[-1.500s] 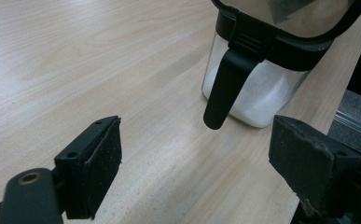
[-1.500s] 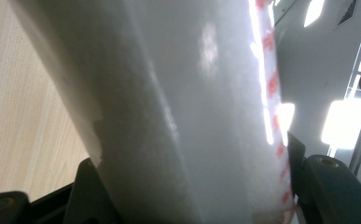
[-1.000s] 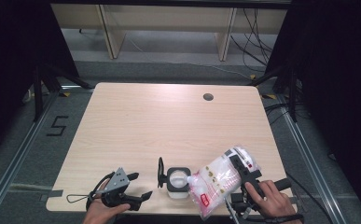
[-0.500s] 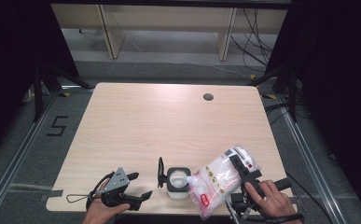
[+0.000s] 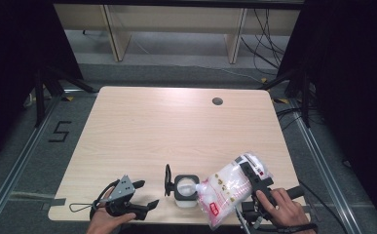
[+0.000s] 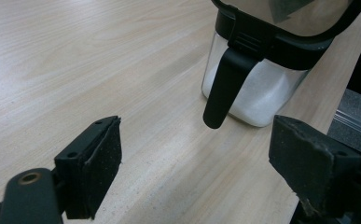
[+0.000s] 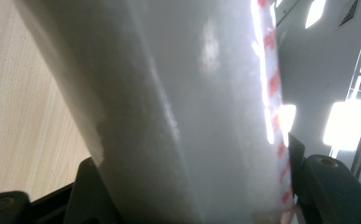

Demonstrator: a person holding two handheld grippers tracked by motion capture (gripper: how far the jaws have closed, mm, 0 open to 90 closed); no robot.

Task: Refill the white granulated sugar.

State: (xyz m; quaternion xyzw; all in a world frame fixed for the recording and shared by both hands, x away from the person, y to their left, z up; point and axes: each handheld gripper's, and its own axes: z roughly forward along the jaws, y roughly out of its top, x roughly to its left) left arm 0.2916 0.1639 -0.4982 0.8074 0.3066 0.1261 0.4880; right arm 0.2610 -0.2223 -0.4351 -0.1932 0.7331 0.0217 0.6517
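Observation:
A clear plastic bag of white powder (image 5: 226, 189), printed with red, is tilted over a small square jar (image 5: 185, 190) at the table's near edge. My right gripper (image 5: 250, 171) is shut on the bag, whose white bulk (image 7: 178, 112) lies between both jaws in the right gripper view. The jar has a black rim, white powder inside (image 6: 257, 95) and a lid flipped up on its left side (image 5: 167, 179). A black tab (image 6: 225, 88) hangs down the jar's wall. My left gripper (image 5: 146, 194) rests on the table left of the jar, open, jaws apart with nothing between them (image 6: 197, 168).
The light wooden table (image 5: 176, 131) has a round cable hole (image 5: 217, 101) at the far right. Dark floor, rails and cables surround the table. A person's hands hold both grippers at the near edge.

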